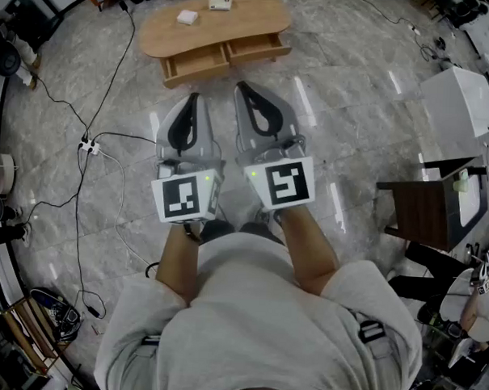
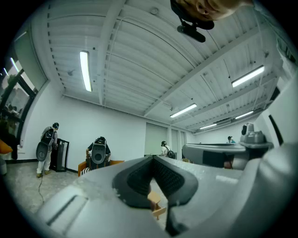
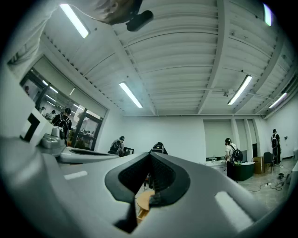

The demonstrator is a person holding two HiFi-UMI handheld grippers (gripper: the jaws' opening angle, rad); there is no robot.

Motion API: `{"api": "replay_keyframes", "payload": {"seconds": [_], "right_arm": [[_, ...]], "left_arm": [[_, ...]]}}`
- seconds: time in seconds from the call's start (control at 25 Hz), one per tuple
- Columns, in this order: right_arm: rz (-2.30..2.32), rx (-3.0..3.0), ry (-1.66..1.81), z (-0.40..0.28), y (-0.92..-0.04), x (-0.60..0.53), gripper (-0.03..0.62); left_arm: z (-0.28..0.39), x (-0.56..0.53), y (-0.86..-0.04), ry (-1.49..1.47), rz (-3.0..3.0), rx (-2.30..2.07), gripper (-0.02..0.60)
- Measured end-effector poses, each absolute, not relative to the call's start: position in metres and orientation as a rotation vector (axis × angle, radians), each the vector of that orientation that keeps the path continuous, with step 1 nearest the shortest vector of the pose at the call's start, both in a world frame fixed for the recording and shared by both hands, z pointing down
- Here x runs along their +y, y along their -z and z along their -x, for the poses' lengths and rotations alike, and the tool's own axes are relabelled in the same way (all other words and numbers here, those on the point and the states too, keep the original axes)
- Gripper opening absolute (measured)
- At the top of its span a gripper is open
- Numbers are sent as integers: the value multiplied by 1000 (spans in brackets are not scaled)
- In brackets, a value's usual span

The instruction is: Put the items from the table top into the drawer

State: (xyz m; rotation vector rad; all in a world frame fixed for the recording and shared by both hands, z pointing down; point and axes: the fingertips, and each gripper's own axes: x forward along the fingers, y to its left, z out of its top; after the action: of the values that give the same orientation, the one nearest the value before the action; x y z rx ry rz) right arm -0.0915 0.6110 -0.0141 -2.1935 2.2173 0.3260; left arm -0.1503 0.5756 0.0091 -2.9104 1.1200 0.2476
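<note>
A low wooden table (image 1: 244,24) stands on the marble floor far ahead of me. Two white items lie on its top: a flat box (image 1: 187,17) at the left and a second small one (image 1: 220,2) further back. Below the top, the left drawer (image 1: 193,65) and the right drawer (image 1: 255,47) are pulled out. My left gripper (image 1: 193,96) and right gripper (image 1: 240,86) are side by side in front of my body, well short of the table. Both are shut, with nothing between their tips. Each gripper view shows a sliver of the table (image 2: 156,202) (image 3: 144,202) through the closed jaws.
Black cables and a power strip (image 1: 89,145) run across the floor at the left. A dark wooden cabinet (image 1: 426,210) and a white box (image 1: 463,103) stand at the right. Several people (image 2: 46,148) stand by the far wall.
</note>
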Motion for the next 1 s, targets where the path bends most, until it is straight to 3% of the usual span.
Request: {"api": "replay_keyframes", "payload": {"seconds": [0.6, 1.0], "right_arm": [[2286, 2173, -328, 135, -7, 541, 6], [2229, 2210, -271, 37, -23, 451, 8]], "left_arm": [[191, 496, -34, -221, 3002, 1056, 20], [108, 404, -49, -140, 2962, 1139, 20]]}}
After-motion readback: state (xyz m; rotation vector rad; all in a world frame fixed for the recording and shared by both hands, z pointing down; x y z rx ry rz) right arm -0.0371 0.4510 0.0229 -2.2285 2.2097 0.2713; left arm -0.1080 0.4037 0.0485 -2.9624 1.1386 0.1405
